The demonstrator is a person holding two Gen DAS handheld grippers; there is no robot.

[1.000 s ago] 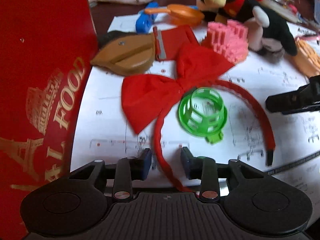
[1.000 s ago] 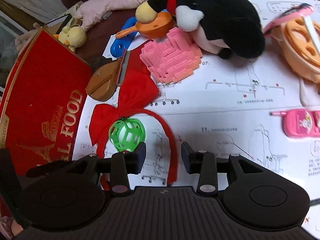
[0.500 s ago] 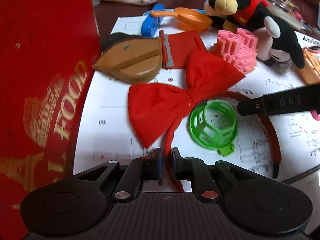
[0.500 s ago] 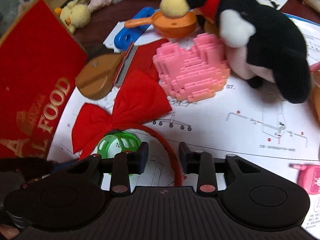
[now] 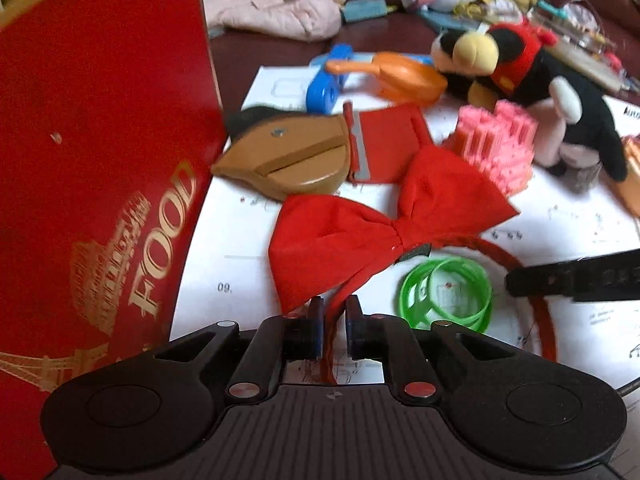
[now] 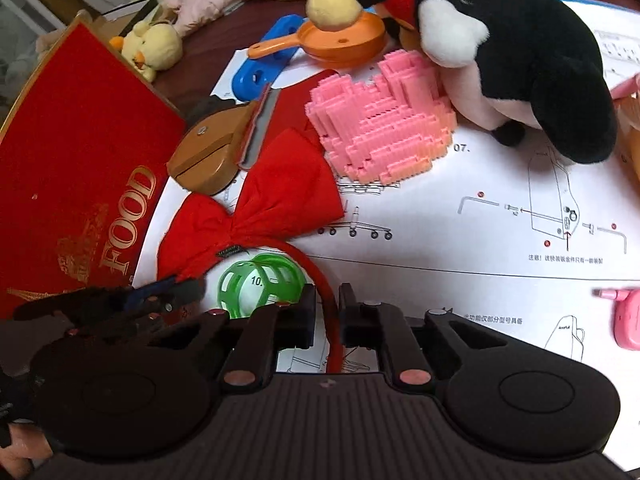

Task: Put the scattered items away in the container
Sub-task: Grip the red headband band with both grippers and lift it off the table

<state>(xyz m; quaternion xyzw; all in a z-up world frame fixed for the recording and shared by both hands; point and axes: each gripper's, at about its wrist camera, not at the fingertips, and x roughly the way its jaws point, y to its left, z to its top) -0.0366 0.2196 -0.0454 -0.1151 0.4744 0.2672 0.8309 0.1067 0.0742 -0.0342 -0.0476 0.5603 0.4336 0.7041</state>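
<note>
A red headband with a big red bow (image 5: 384, 220) lies on the white instruction sheet; it also shows in the right wrist view (image 6: 260, 208). My left gripper (image 5: 333, 322) is shut on one end of the band. My right gripper (image 6: 326, 312) is shut on the other end of the band. A green cage ball (image 5: 446, 294) sits inside the band's arc, also in the right wrist view (image 6: 260, 280). The red "FOOD" box (image 5: 100, 200) stands at the left, also in the right wrist view (image 6: 76, 184).
A brown wooden piece (image 5: 288, 156), red slicer (image 5: 384, 144), pink block heart (image 6: 380, 132), black plush toy (image 6: 500, 48), orange toy pan (image 5: 404, 76) and blue toy (image 5: 326, 88) crowd the far side. A pink toy phone (image 6: 628, 316) lies right. A yellow duck plush (image 6: 154, 46) sits behind the box.
My right gripper has closed on the headband's end. My left gripper, which closed on the other end half a second ago, still holds it; the bow has shifted slightly right.
</note>
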